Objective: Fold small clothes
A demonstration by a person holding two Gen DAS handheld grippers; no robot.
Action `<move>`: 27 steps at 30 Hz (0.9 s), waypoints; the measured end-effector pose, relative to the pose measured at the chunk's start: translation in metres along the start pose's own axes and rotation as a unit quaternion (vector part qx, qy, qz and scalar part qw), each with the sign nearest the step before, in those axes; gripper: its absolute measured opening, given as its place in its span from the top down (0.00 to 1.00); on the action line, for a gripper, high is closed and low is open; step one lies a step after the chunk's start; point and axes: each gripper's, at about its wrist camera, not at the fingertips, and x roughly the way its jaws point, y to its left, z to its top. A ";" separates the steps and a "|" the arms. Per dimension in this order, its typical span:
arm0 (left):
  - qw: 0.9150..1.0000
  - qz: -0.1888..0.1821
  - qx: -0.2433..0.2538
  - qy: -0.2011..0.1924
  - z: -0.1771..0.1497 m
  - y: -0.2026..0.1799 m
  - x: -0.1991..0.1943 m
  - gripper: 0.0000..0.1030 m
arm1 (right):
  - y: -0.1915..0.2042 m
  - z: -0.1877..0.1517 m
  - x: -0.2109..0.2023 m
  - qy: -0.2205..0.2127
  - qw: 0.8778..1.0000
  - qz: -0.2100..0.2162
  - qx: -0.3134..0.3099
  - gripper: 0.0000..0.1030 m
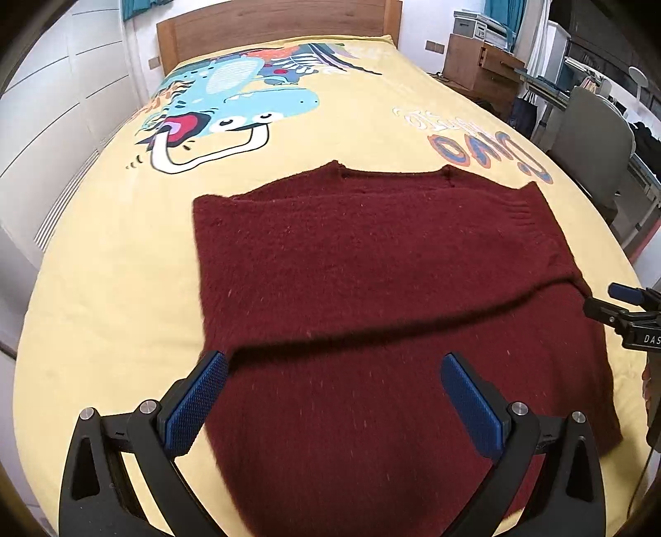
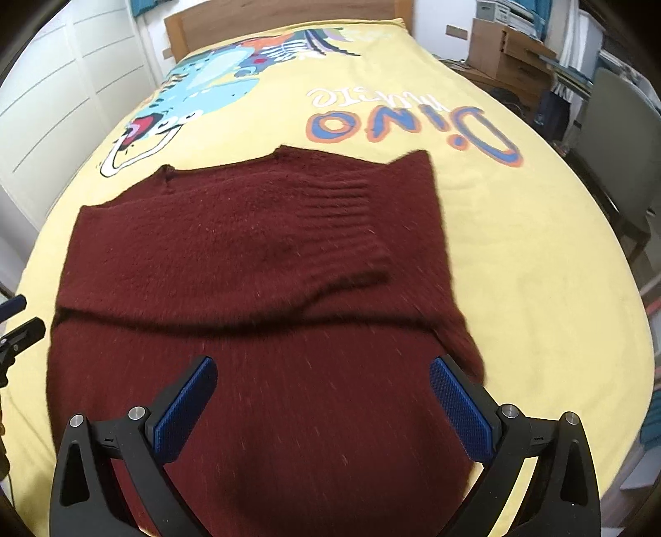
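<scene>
The dark red sweater (image 1: 372, 289) lies flat on the bed (image 1: 103, 268), sleeves apparently folded in. Left gripper (image 1: 334, 396) and right gripper (image 2: 322, 396) hover over its near hem, jaws wide open and empty. Next, probably, each must pinch a hem corner and carry it toward the collar.

Bedroom — bed (image 1: 124, 231), wooden headboard (image 1: 272, 24)
</scene>
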 end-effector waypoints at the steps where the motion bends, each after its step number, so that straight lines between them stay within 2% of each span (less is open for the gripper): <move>1: 1.000 0.002 -0.002 0.002 -0.003 0.000 -0.005 0.01 | -0.004 -0.005 -0.005 -0.001 1.000 -0.002 0.001 0.00; 5: 1.000 0.018 -0.008 0.015 -0.020 0.002 -0.017 0.01 | -0.023 -0.031 -0.025 0.008 1.000 -0.013 0.005 0.00; 9: 0.998 0.019 -0.038 0.055 -0.047 0.010 -0.018 0.01 | -0.041 -0.058 -0.035 0.023 0.999 -0.019 0.015 0.00; 13: 0.994 0.027 -0.061 0.085 -0.076 0.019 -0.013 0.01 | -0.054 -0.085 -0.041 0.032 0.999 -0.007 0.033 0.00; 19: 0.987 0.032 -0.070 0.141 -0.104 0.022 0.006 0.01 | -0.059 -0.115 -0.030 0.066 0.996 0.008 0.052 0.00; 21: 0.985 0.016 -0.078 0.154 -0.111 0.021 0.012 0.01 | -0.060 -0.123 -0.025 0.079 0.994 0.018 0.067 0.00; 27: 0.974 0.013 -0.092 0.209 -0.131 0.019 0.038 0.01 | -0.062 -0.134 -0.007 0.118 0.988 0.032 0.090 0.00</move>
